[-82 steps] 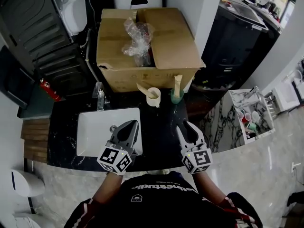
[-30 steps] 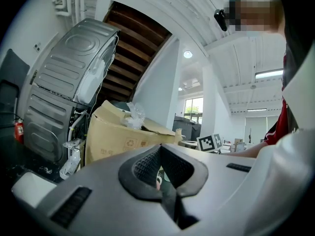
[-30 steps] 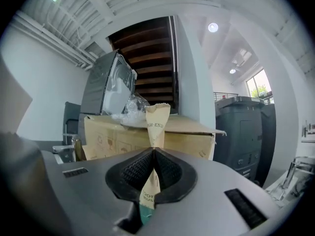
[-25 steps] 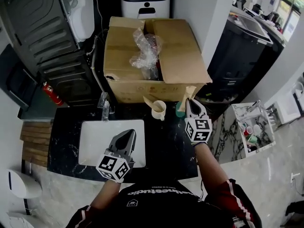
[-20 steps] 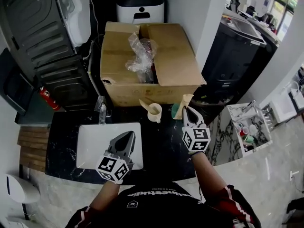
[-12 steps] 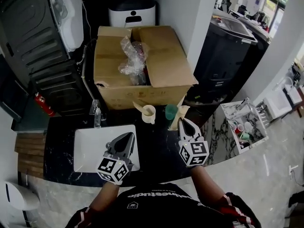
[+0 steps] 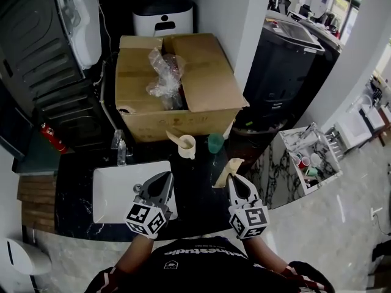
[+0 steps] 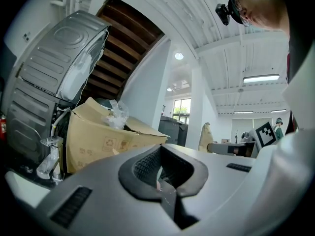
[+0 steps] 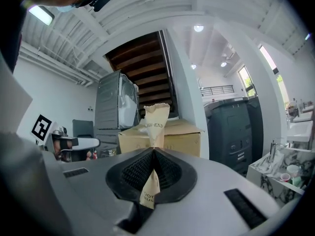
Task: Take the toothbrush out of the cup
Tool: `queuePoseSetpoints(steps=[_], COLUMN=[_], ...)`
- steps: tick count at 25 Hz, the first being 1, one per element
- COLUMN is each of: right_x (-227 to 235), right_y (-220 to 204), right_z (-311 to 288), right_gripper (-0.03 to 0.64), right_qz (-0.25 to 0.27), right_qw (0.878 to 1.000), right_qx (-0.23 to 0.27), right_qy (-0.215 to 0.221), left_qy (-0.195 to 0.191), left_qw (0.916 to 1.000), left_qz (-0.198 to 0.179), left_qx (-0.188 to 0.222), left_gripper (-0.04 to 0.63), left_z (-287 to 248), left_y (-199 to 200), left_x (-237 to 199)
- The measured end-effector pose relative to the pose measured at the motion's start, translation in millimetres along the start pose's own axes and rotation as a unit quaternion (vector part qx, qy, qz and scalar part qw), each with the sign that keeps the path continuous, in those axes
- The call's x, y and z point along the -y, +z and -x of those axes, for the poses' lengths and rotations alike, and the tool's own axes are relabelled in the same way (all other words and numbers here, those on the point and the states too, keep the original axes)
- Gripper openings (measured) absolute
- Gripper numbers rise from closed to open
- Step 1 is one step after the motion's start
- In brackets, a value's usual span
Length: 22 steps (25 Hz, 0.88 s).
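Your right hand-held gripper (image 9: 153, 151) is clenched on the paper-wrapped toothbrush (image 9: 156, 118). Its long axis stands upright across the jaws, with the wide torn end up and the short end hanging below the pads. Your left hand-held gripper (image 7: 164, 179) is clenched on nothing. Ahead of the right one, clear of the toothbrush, the green cup (image 7: 215, 143) stands on the counter (image 7: 197, 185).

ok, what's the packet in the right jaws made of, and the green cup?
The toothbrush packet: looks like matte tan kraft paper; creased, ragged top edge, printed lettering. The green cup: probably plastic, plain even teal, but too small to be sure.
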State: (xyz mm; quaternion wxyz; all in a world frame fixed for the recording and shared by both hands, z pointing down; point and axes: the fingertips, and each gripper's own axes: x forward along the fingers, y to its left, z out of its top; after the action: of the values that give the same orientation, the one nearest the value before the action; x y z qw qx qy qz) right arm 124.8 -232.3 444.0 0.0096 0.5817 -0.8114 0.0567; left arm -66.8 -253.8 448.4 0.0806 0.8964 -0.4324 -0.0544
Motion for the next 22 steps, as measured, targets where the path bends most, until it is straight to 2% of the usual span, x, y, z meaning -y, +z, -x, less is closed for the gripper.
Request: queuePoseSetpoints(steps=[22], right_x=[-13], right_y=[-5], right_z=[4], right_gripper=[0.038], right_qz=[-0.005], right_qw=[1.000], right_qx=[0.001], right_qy=[0.006], left_qy=[0.010], left_qw=[0.9999], left_qz=[-0.001], left_qx=[0.002], left_gripper=[0.014], left_z=[7], left_y=[-1], left_x=[-3])
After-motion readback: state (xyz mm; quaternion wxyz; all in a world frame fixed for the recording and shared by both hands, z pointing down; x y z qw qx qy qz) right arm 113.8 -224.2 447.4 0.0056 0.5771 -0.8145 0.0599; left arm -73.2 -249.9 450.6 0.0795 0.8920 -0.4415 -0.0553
